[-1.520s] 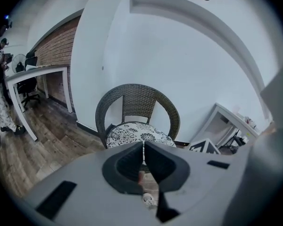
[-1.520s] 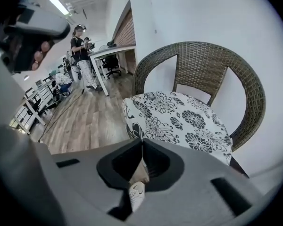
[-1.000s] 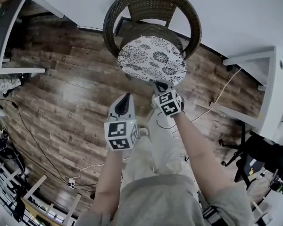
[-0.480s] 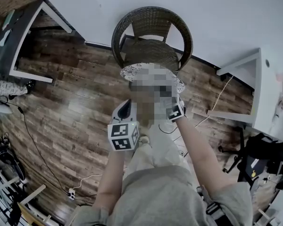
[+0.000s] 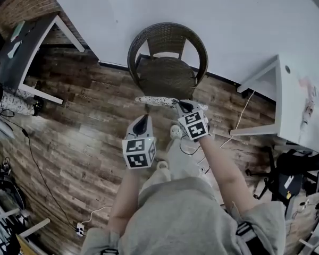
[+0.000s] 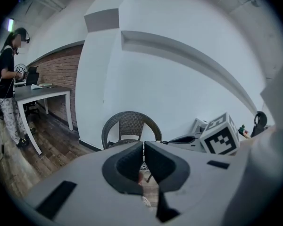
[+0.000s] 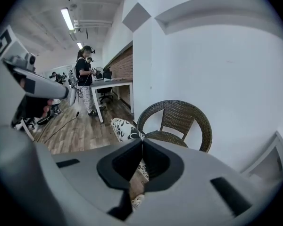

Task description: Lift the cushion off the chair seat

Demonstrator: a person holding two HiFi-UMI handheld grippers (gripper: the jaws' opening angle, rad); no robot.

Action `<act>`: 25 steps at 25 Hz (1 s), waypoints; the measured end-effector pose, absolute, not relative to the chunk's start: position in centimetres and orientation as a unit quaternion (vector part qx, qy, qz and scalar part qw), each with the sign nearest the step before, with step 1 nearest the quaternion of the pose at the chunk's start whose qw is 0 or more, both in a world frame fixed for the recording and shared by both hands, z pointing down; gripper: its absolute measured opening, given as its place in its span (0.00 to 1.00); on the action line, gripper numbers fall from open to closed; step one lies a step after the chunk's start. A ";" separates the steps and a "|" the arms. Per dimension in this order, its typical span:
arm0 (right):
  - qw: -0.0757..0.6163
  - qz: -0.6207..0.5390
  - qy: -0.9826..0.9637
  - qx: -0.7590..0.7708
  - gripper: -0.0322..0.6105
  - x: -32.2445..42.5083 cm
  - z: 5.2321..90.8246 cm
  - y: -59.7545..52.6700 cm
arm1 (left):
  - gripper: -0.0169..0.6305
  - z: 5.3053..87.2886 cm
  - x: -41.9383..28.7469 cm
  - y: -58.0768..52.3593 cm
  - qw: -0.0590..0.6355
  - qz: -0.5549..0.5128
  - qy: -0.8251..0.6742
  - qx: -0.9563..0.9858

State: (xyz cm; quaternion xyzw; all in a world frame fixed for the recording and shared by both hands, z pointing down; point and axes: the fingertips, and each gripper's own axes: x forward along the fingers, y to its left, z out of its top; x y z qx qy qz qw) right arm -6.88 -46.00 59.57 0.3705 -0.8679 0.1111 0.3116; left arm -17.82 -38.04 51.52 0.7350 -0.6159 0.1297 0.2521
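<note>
The round floral cushion (image 5: 156, 100) hangs clear of the dark wicker chair (image 5: 167, 62), edge-on in the head view, and the woven seat (image 5: 166, 78) lies bare. My right gripper (image 5: 179, 106) is shut on the cushion's near right edge. In the right gripper view the cushion (image 7: 124, 129) sticks out left of the closed jaws (image 7: 142, 142), with the chair (image 7: 179, 119) behind. My left gripper (image 5: 143, 118) is just below and left of the cushion, apart from it, jaws together on nothing. The left gripper view shows its shut jaws (image 6: 144, 145) facing the chair (image 6: 131, 126).
A white desk (image 5: 292, 105) stands at the right, a dark-topped table (image 5: 26, 41) at the left wall. Cables (image 5: 37, 163) run over the wood floor. A black office chair (image 5: 297, 169) is at lower right. A person (image 7: 85, 74) stands by the far table.
The cushion has come up off the seat with the right gripper and tipped edge-on. The left gripper has risen too. The chair looks smaller and farther below.
</note>
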 end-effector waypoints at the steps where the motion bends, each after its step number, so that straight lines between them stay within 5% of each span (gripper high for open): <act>1: 0.308 0.108 -0.868 0.373 0.06 -6.7 58.9 -45.5 | 0.05 51.1 -17.7 -37.5 0.249 0.129 -0.615 0.737; 25: 0.214 0.035 -0.877 0.429 0.06 -3.8 46.2 -33.6 | 0.05 46.0 -17.7 -27.4 0.183 0.104 -0.610 0.764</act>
